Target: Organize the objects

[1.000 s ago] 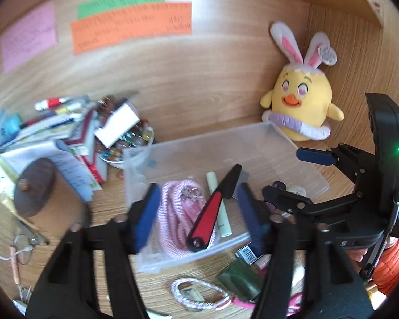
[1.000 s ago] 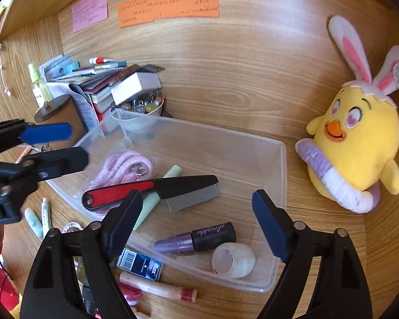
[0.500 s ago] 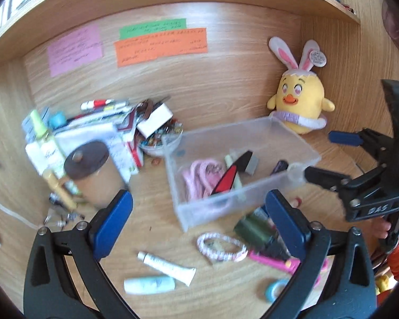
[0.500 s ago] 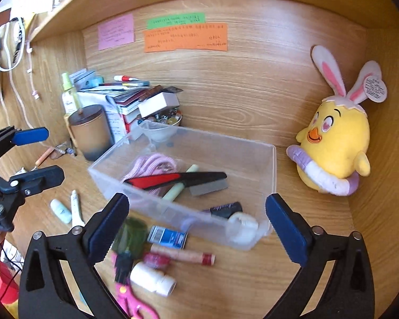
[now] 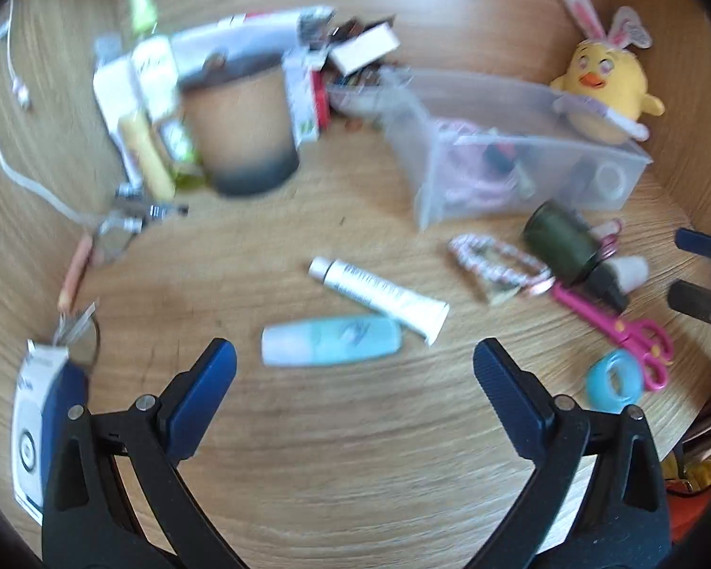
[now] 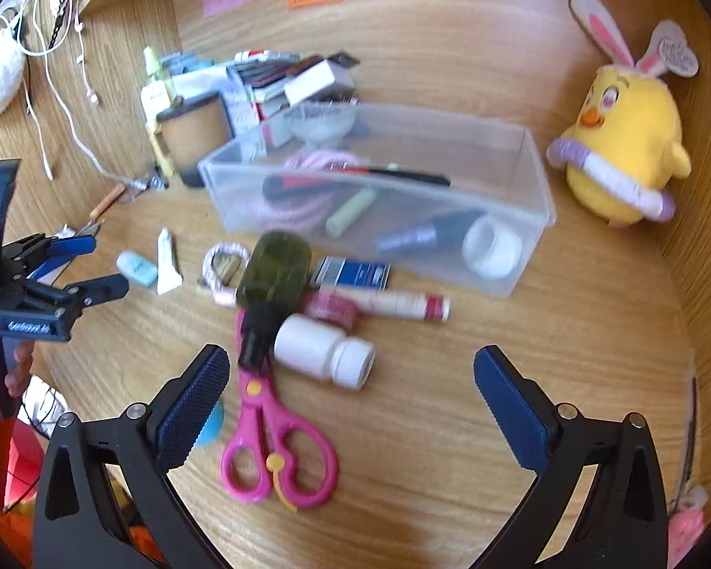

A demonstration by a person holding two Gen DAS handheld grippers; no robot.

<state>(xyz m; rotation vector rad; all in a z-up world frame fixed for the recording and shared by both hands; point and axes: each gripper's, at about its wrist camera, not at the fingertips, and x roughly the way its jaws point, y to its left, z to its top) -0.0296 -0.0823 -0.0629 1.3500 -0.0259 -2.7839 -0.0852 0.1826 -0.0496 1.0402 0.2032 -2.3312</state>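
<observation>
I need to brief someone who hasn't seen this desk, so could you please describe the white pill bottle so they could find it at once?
Start at the clear plastic bin in the middle of the wooden desk. In the clutter on its near side, the white pill bottle lies on its side, right of the pink scissors. It is the only plain white, stubby capped bottle there; the nearby tubes are slimmer.

- Clear plastic bin (image 6: 531,175) at twelve o'clock holds a pink cord, comb and tape roll.
- Pink scissors (image 6: 270,436), white bottle (image 6: 322,351) and green case (image 6: 275,268) lie loose at six o'clock of it.
</observation>
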